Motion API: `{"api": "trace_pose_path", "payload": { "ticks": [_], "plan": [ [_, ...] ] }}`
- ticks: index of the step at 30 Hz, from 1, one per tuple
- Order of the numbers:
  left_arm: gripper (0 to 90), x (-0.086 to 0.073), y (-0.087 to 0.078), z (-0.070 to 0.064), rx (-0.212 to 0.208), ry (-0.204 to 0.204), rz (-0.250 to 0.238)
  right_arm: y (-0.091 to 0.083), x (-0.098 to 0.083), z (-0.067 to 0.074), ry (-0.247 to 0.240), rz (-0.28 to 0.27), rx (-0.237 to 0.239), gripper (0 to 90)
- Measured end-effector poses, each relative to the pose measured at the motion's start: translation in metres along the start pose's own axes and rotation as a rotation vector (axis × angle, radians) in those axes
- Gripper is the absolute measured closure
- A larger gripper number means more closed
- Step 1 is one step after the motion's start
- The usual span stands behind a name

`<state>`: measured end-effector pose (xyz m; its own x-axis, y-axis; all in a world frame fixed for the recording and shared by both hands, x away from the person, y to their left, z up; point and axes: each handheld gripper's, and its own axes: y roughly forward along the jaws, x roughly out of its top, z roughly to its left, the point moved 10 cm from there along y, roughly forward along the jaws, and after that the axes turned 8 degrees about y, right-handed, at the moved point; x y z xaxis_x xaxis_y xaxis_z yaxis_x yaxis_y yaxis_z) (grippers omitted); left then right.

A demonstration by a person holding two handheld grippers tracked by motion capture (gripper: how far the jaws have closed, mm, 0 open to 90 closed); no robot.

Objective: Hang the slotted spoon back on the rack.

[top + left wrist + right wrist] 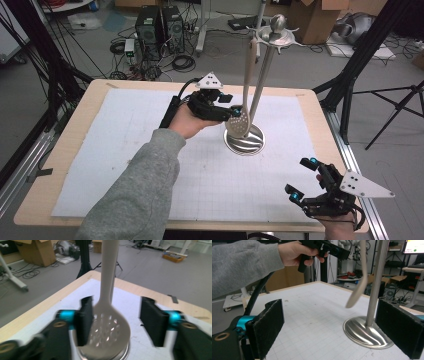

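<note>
Spoon, a pale slotted one, hung by its long handle from the top of a metal stand near the middle of the table. Its perforated bowl dangled low, just above the stand's round base and just beside the upright pole. From the left gripper view the bowl sat between the two black jaws, close against the left pad and clear of the right pad, so it was let go rather than pinched. No earlier look was on hand, and the blur on that side kept me from telling whether the left pad quite touched the bowl. The left gripper was held level by a hand in a grey sleeve, its tips right at the spoon's bowl. The right gripper rested well apart, near the table's front right corner, jaws spread wide with nothing between them. In the right gripper view its two pads framed a white gridded mat, with the stand's base and pole ahead, the spoon's curved handle hanging beside the pole, and the left gripper held up above the mat. Boxes, cables and computer towers lay on the floor beyond the table.
</note>
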<state>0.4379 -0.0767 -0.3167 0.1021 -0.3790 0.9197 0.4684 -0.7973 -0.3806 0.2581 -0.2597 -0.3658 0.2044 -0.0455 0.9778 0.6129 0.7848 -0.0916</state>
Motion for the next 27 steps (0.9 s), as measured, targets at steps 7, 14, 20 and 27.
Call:
{"api": "trace_pose_path", "payload": {
  "ticks": [7,14,20,27],
  "plan": [
    [16.4,-0.007,-0.014,0.009,0.017,-0.037,-0.017,0.001,-0.001,0.001,0.002,0.002,0.002,7.4],
    [16.0,-0.012,-0.035,0.024,0.104,-0.026,-0.052,0.000,-0.001,-0.001,-0.001,0.001,-0.004,7.4],
    [16.0,-0.018,-0.052,0.023,0.096,-0.015,-0.111,-0.001,0.001,-0.004,-0.001,-0.012,-0.011,7.4],
    [15.9,-0.026,-0.077,0.023,0.113,-0.016,-0.169,0.002,-0.001,-0.003,0.001,-0.002,-0.016,7.4]
  ]
}}
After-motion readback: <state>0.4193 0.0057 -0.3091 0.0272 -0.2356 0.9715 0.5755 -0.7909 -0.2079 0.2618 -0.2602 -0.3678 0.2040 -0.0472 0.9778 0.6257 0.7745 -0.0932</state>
